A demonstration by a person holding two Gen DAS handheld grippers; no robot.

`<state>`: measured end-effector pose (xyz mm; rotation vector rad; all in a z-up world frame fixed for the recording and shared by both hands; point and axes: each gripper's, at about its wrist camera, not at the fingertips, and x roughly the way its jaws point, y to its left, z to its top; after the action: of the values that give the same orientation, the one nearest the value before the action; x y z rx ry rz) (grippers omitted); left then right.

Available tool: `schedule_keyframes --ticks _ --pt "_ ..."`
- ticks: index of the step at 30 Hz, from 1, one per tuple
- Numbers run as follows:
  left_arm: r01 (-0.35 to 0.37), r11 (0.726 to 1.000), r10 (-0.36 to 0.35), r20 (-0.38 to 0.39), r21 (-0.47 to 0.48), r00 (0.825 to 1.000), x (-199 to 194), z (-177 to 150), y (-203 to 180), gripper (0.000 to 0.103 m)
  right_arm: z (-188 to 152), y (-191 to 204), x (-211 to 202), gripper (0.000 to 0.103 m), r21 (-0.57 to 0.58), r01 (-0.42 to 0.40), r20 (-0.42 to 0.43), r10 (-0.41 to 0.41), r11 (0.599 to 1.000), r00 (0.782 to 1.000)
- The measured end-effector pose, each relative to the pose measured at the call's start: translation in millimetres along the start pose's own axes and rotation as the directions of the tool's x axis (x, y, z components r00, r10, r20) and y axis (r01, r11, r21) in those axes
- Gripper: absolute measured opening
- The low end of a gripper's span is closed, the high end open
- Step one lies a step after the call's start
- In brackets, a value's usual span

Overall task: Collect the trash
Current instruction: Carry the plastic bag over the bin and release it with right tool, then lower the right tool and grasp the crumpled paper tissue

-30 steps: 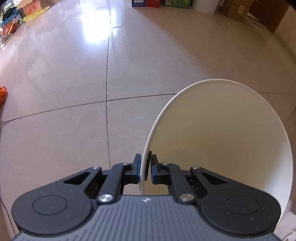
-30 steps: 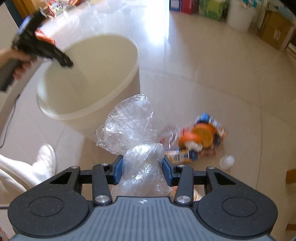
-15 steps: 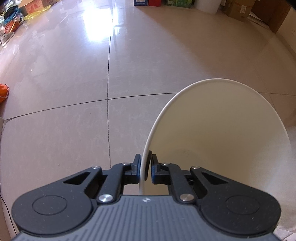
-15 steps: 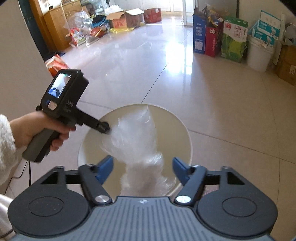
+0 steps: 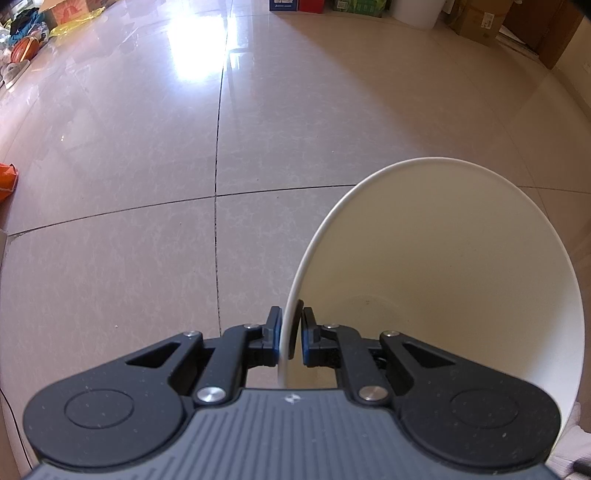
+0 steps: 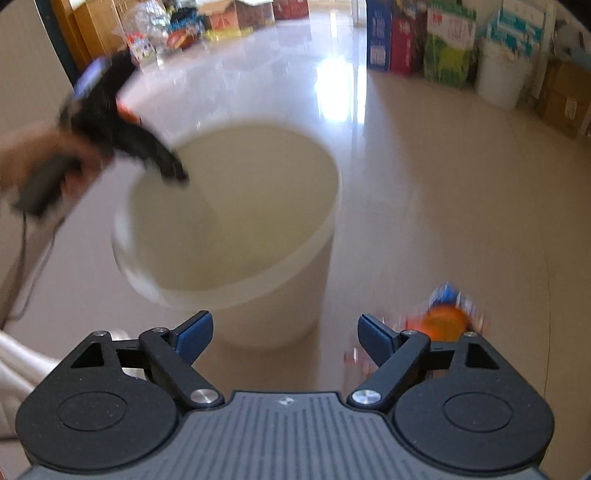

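One bucket; two grippers

no legible txt, box labels too blurred

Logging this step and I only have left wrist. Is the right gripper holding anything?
Observer: No. The right gripper has nothing between its fingers, and they are opening.
Operator: Where is it relative to the bin?
Observer: It faces the white bin from the near side. The bin's near wall shows between the fingers and its open mouth above them.
Operator: Any trash left on the floor?
Observer: Yes. Blurred orange and blue packaging lies on the floor to the right of the bin, apart from it.
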<state>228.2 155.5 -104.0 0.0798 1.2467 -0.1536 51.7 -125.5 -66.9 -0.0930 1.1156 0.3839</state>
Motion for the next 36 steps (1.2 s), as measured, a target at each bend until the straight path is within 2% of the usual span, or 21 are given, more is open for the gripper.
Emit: schedule_keyframes --ticks 4,7,11,14,18,23,29,31,36 --pt "-0.006 1.000 0.006 -0.003 0.003 1.000 1 0 -2 0.008 -60 -9 42 0.089 0.052 -0.008 -0.107 0.014 0.999 0.994" --pt "-0.004 1.000 0.004 -0.005 -0.005 1.000 1 1 -1 0.008 -100 -17 85 0.089 0.157 0.029 -0.217 0.006 0.987 0.976" --pt "-0.004 1.000 0.004 -0.007 -0.010 1.000 1 2 0 0.008 -145 -26 134 0.089 0.302 0.169 -0.314 -0.069 0.938 0.947" --pt "-0.003 1.000 0.003 -0.005 -0.009 1.000 1 0 1 0.008 -170 -33 159 0.089 0.383 0.242 -0.350 -0.102 0.891 0.931" --pt "-0.003 1.000 0.003 -0.006 -0.010 1.000 1 0 1 0.008 -182 -32 183 0.089 0.405 0.291 -0.379 -0.131 0.867 0.916" --pt "-0.002 1.000 0.002 -0.008 -0.014 1.000 0 1 3 0.008 -180 -35 197 0.087 0.433 0.306 -0.372 -0.141 0.848 0.917" --pt "-0.002 1.000 0.002 -0.009 -0.015 1.000 0 1 3 0.008 -179 -39 196 0.071 0.411 0.326 -0.391 -0.159 0.851 0.907" --pt "-0.002 1.000 0.002 -0.008 -0.014 1.000 0 0 3 0.008 -178 -44 194 0.063 0.404 0.324 -0.395 -0.156 0.855 0.905" --pt "-0.002 1.000 0.002 -0.008 -0.016 1.000 0 0 3 0.008 -175 -47 182 0.058 0.409 0.323 -0.403 -0.149 0.853 0.903"
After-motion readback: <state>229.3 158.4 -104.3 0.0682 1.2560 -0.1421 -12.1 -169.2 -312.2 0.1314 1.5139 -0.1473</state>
